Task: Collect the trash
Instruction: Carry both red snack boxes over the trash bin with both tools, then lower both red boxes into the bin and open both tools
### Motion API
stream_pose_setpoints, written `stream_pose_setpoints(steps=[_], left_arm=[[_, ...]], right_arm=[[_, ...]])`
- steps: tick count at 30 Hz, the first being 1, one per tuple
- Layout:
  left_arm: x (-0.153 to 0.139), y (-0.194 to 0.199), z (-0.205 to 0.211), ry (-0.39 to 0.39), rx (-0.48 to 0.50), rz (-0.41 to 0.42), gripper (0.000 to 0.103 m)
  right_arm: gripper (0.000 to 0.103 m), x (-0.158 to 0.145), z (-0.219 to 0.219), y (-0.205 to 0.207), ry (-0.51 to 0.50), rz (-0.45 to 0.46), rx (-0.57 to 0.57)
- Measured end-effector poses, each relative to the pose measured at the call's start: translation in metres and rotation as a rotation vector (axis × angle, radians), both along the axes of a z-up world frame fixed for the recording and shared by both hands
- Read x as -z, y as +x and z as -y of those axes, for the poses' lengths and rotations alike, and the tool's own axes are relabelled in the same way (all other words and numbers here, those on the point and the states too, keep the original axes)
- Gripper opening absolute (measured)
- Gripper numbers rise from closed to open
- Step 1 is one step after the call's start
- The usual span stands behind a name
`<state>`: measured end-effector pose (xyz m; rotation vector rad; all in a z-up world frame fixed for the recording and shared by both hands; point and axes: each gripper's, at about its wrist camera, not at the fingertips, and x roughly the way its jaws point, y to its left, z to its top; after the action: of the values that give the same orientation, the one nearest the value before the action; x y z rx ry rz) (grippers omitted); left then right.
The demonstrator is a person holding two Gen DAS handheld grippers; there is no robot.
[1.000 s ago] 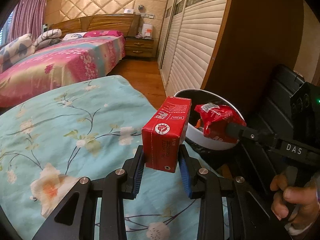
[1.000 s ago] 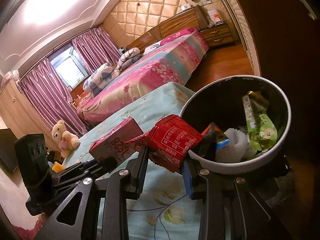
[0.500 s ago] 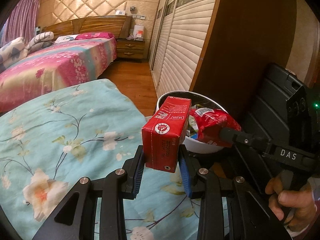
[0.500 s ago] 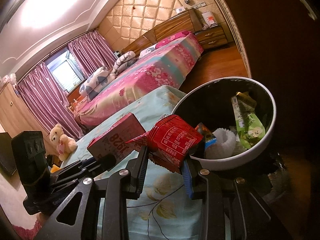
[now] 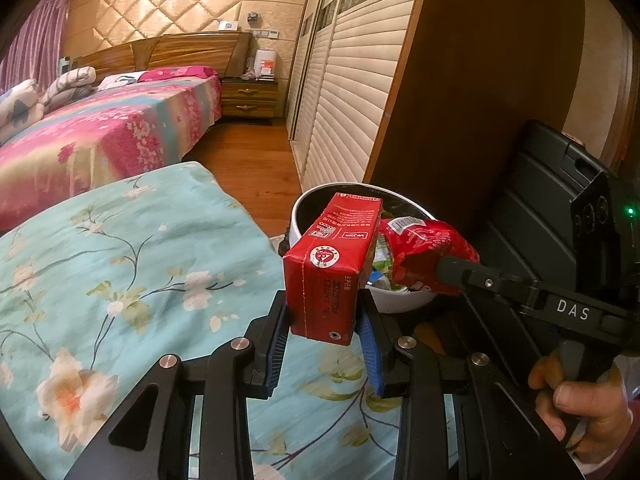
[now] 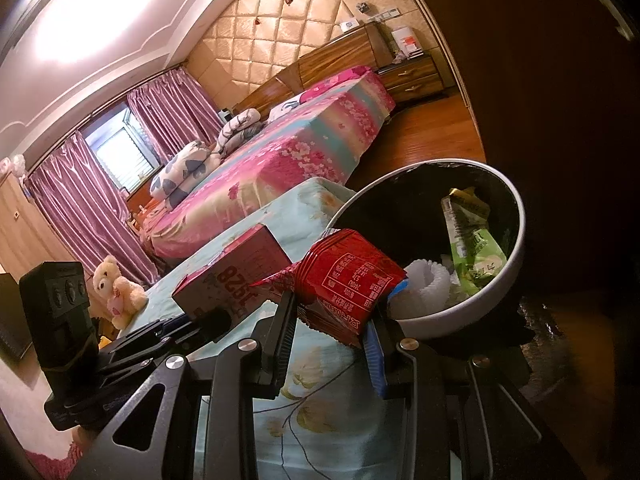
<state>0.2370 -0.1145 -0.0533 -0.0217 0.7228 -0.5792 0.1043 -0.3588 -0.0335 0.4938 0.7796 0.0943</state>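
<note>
While both loads are held just short of the bin, the carrying step is judged nearly done and the drop not yet made; the left gripper [image 5: 324,336] is seen clamped on a red carton [image 5: 332,268], its blue ribbed pads pressed against the carton's flat, stiff sides, and the right gripper [image 6: 332,328] is closed on a red snack wrapper [image 6: 348,280], thin, glossy and creased. The carton is held near the rim of the white trash bin [image 6: 460,316], the wrapper over its near edge. The bin is round and dark-lined; a green packet and white crumpled matter are seen inside. For the next move, each load is probably to be brought over the opening and then released. Beneath, a soft teal floral bedspread [image 5: 120,260] is spread.
</note>
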Motion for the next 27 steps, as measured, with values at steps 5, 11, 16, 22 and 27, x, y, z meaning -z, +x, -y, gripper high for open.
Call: stream_pose_setpoints(steps=[5, 11, 16, 22, 27], left_arm=[[0.001, 0.002, 0.005, -0.001, 0.006, 0.002, 0.031], [0.001, 0.003, 0.008, 0.0, 0.01, 0.001, 0.031], [0.001, 0.005, 0.012, 0.002, 0.014, 0.001, 0.031], [0.001, 0.006, 0.014, 0.002, 0.017, 0.0, 0.031], [0.001, 0.008, 0.016, 0.002, 0.02, 0.0, 0.031]], right_arm=[[0.032, -0.001, 0.001, -0.001, -0.002, 0.0, 0.003], [0.032, -0.001, 0.003, -0.002, -0.001, -0.001, 0.007], [0.032, -0.002, 0.007, -0.002, 0.0, -0.001, 0.012], [0.032, -0.003, 0.01, -0.001, 0.0, -0.001, 0.021], [0.032, -0.003, 0.014, 0.001, 0.002, -0.003, 0.026]])
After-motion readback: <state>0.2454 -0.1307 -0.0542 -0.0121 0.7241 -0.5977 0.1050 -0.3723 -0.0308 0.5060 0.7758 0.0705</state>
